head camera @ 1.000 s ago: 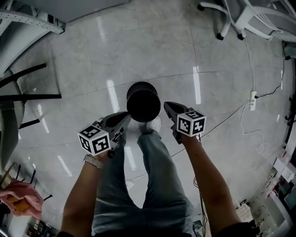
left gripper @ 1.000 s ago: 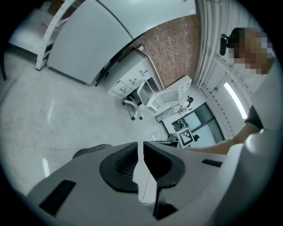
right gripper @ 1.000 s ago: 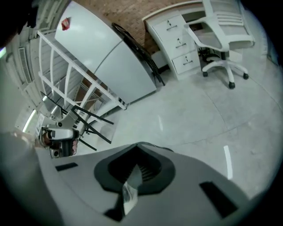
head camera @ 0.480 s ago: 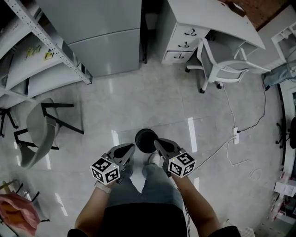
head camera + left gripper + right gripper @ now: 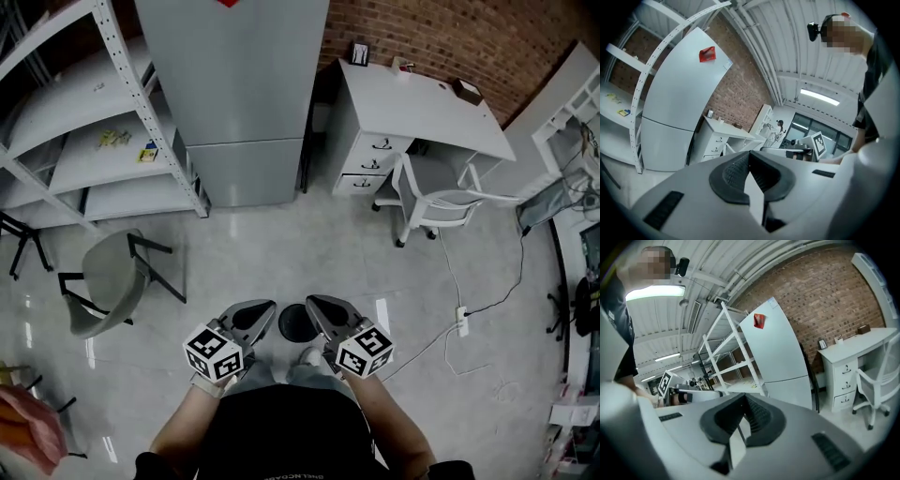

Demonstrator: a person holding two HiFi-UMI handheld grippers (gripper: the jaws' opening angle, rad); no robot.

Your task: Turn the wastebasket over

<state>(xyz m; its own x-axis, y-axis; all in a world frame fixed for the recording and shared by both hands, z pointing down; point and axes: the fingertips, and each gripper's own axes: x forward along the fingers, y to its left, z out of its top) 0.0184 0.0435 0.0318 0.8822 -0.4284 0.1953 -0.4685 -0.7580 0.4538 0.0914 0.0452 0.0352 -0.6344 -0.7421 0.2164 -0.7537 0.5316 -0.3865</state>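
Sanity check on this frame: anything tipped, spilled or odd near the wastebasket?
Nothing stands out. The wastebasket stands on the floor, seen between the left gripper and right gripper, touched by neither; both sets of jaws are shut and empty. No spill around it. A power strip lies nearby, cable trailing.

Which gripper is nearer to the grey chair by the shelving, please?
Left. In the head view the left gripper lies to the right of the grey chair, nearest it; the right gripper lies further right, past the wastebasket on the floor.
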